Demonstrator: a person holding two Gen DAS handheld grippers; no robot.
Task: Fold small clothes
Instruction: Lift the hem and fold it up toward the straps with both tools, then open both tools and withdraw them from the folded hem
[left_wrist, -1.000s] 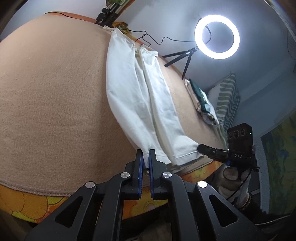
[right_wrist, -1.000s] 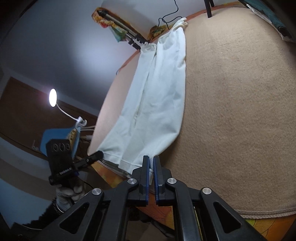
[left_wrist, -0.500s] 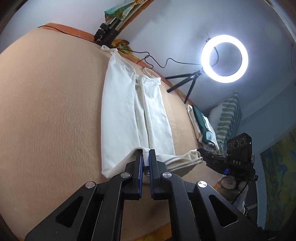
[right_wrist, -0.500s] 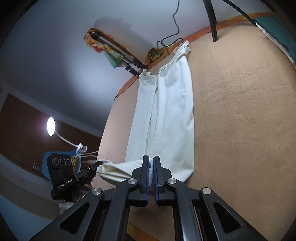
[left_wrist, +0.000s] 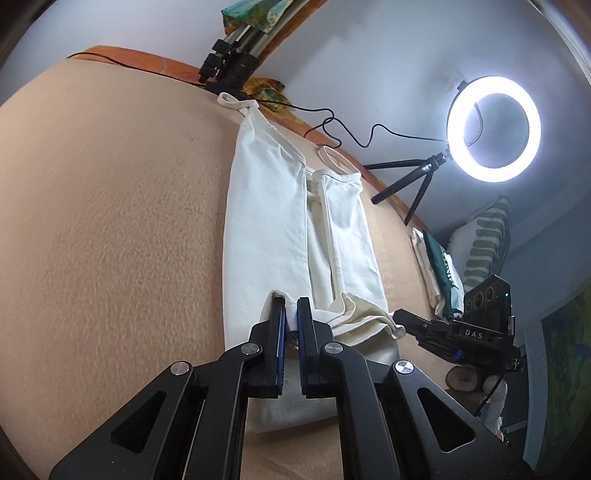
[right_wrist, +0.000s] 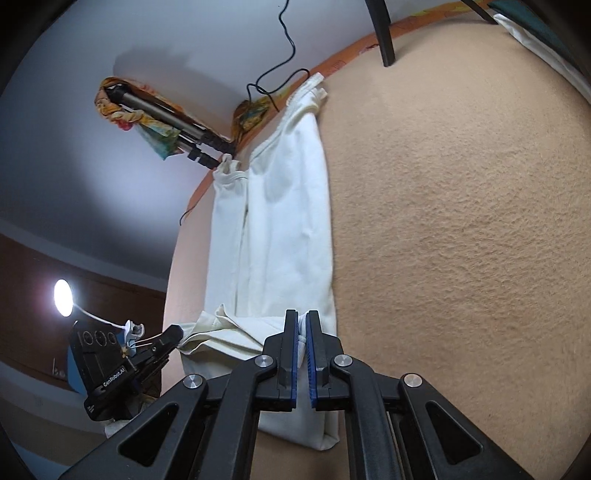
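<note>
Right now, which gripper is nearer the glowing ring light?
Right. The right gripper holds the white garment's hem on the side toward the ring light; the left gripper grips it farther away.

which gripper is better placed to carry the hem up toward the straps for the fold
Neither alone. The left gripper and right gripper are each clamped on a hem corner of the white top, level with each other above the blanket, so they should probably carry it together.
</note>
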